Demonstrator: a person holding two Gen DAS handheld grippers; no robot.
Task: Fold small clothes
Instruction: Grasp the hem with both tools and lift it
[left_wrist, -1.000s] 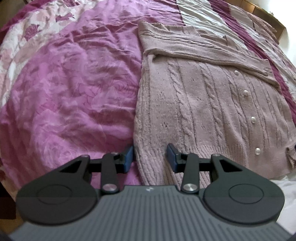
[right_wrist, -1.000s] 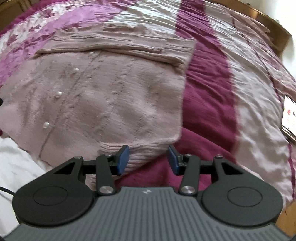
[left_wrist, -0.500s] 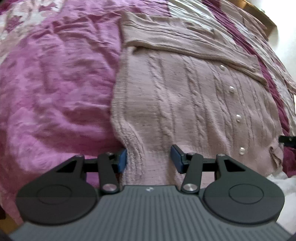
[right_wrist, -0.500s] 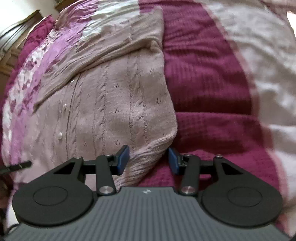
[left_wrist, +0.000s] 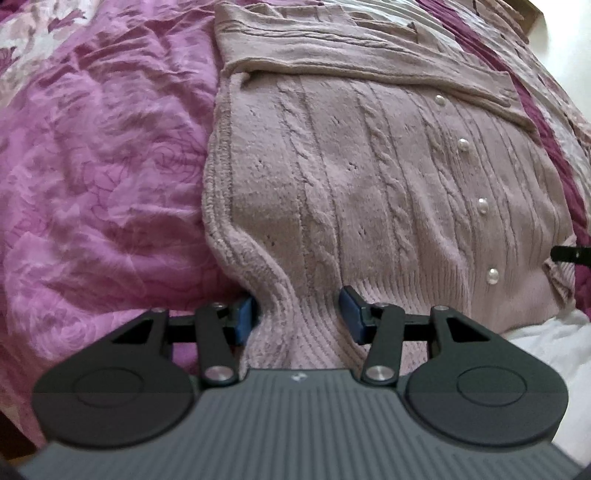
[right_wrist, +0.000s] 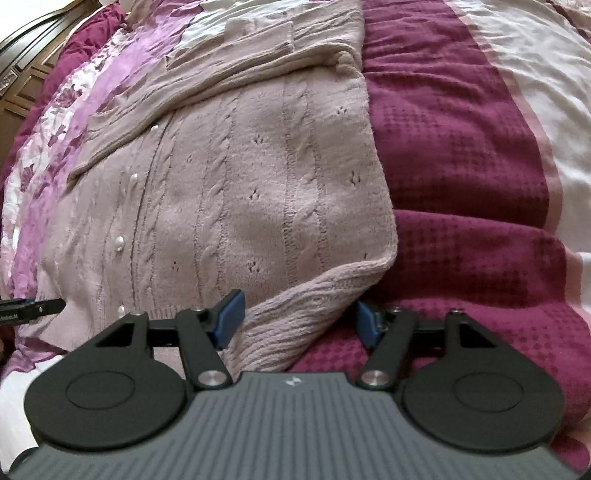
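A rumpled purple floral bedspread (left_wrist: 96, 177) covers the bed, with a dark magenta waffle-textured band (right_wrist: 461, 155) and a cream stripe (right_wrist: 535, 74) alongside. White sheet (left_wrist: 546, 339) shows nearby; dark wooden furniture (right_wrist: 22, 85) stands beyond.

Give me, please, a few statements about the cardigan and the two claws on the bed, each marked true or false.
1. The cardigan lies flat with its pearl buttons facing up. True.
2. The left claw is clamped shut on a sleeve. False: it is open, straddling the ribbed hem's corner.
3. The right claw has the other hem corner between its opening jaws. True.
4. The cardigan is already folded in half. False: only the sleeves are folded across the top.
5. The bedspread is plain blue. False: it is pink, magenta and white.
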